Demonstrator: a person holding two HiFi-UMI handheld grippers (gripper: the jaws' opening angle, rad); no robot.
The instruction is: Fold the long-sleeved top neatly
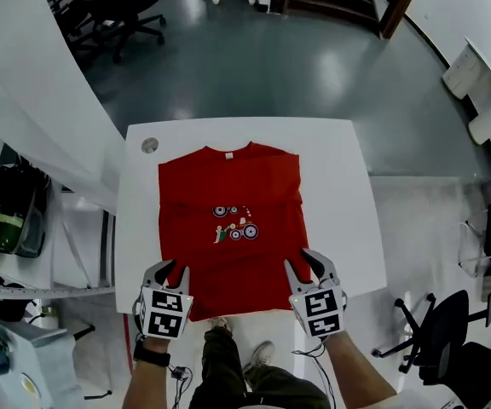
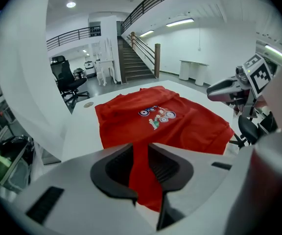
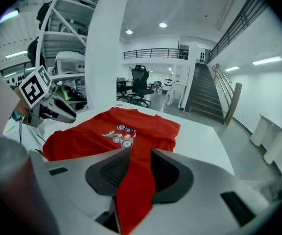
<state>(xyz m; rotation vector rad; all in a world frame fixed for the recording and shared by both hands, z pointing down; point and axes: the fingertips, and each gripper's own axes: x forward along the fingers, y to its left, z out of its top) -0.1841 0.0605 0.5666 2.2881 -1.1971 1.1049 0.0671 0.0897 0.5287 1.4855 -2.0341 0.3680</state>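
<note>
Red cloth, the long-sleeved top, lies spread on the white table with its hem at the near edge. The left gripper is clamped on the hem's left part, and the right gripper pinches its right part. The chest print is too small to read. Only the gripper views show cloth between the jaws; only the head view shows the white neck label.
</note>
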